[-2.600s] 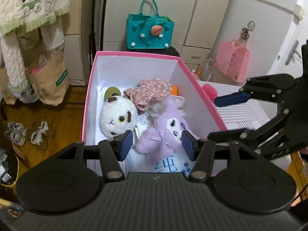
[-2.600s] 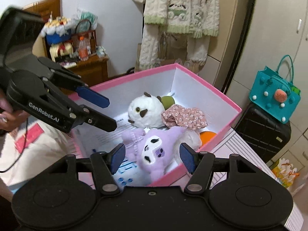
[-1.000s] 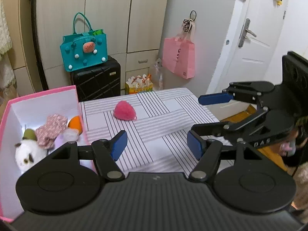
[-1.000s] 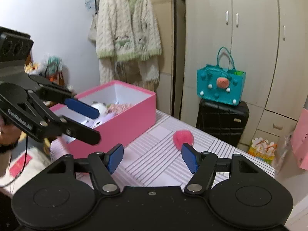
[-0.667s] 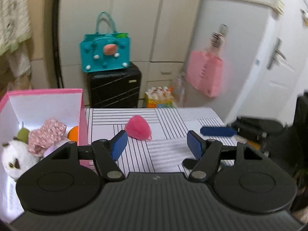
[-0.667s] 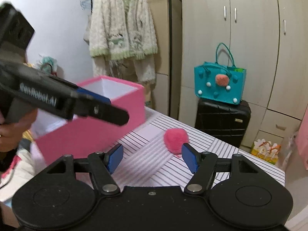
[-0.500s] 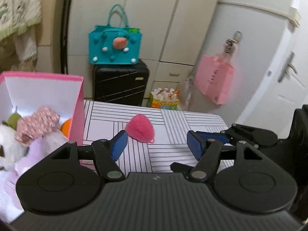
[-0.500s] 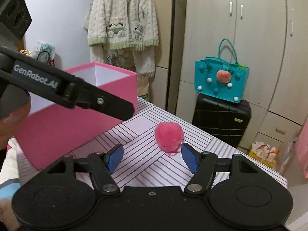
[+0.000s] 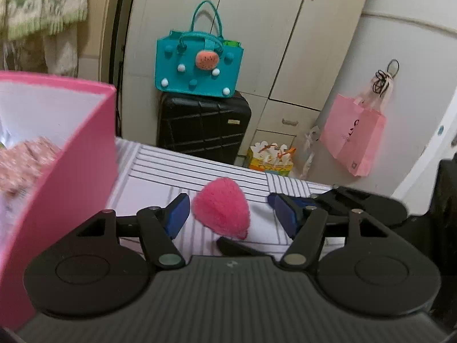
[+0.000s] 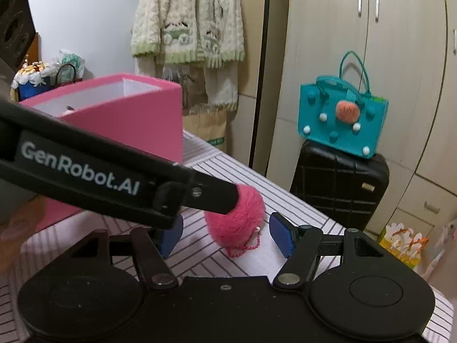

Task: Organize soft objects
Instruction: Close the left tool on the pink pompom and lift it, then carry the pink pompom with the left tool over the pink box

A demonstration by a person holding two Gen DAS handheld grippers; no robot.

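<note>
Centrally placed: pink fluffy pompom (image 9: 221, 211), lying on striped tablecloth (image 9: 177, 171), lower middle of both wrist views; thin pink bead chain (image 10: 247, 247) trailing from its underside in the right wrist view.

Left gripper (image 9: 230, 211): blue-padded fingers (image 9: 178, 210) flanking the pompom, one on each side, narrow gaps showing, no pad pressing on the fluff; jaws closing, pompom between them but not yet gripped. Seen from the right wrist view as a black arm lettered "GenRobot.AI", entering from the left edge, tip reaching the pompom's upper left side.

Right gripper (image 10: 224, 234): jaws parted wide, nothing held; pompom between the blue pads in that view, clear of both. Black fingers also visible at right of the left wrist view, behind the left gripper's right pad.

Pink box (image 9: 80, 154): white inside, left side of the left wrist view, on the tablecloth, holding floral pink fabric (image 9: 22, 160), blurred.

Background: teal felt bag (image 9: 200, 65) on top of black suitcase (image 9: 204, 125), upper middle; pink paper bag (image 9: 352, 140) hanging at right; cream knitted cardigan (image 10: 188, 20) hanging, upper middle of the right wrist view; pale wardrobe doors (image 10: 368, 45) behind.
</note>
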